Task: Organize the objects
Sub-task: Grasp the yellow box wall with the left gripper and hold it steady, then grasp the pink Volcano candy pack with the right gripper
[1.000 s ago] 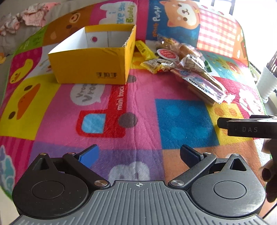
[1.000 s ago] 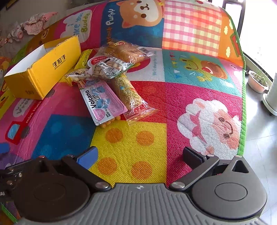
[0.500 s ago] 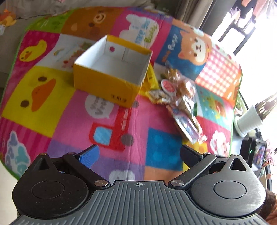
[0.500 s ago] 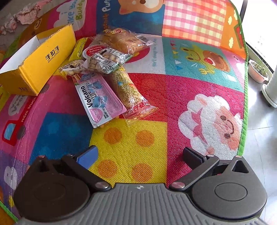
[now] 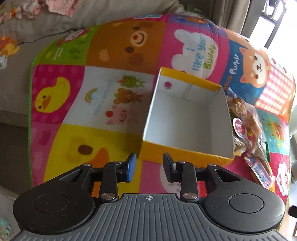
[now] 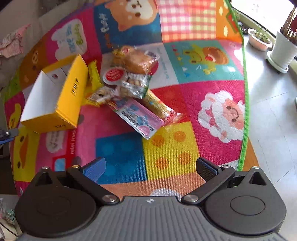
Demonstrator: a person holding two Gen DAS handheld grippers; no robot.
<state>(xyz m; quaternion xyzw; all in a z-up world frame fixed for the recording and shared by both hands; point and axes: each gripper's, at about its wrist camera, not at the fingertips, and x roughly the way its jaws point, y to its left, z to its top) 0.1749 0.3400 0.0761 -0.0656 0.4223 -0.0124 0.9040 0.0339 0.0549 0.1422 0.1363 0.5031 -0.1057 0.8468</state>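
An empty yellow cardboard box (image 5: 187, 120) with a white inside stands on the colourful play mat; it also shows in the right wrist view (image 6: 55, 100). A pile of snack packets (image 6: 130, 87) lies just right of the box, with a pink Volcano pack (image 6: 137, 116) and a long clear cracker pack (image 6: 159, 107) nearest; the pile shows at the right in the left wrist view (image 5: 246, 128). My left gripper (image 5: 149, 166) is partly closed and empty, just in front of the box's near left corner. My right gripper (image 6: 148, 166) is wide open and empty, above the mat, short of the snacks.
The play mat (image 6: 167, 148) lies on a tiled floor (image 6: 274, 129). White plant pots (image 6: 284, 50) stand at the far right. A grey sofa with baby clothes (image 5: 55, 9) lies behind the mat. The mat's green edge (image 6: 245, 103) runs along the right.
My left gripper has risen, swung left toward the box and narrowed its jaws. My right gripper has lifted and pulled back from the snacks, staying open.
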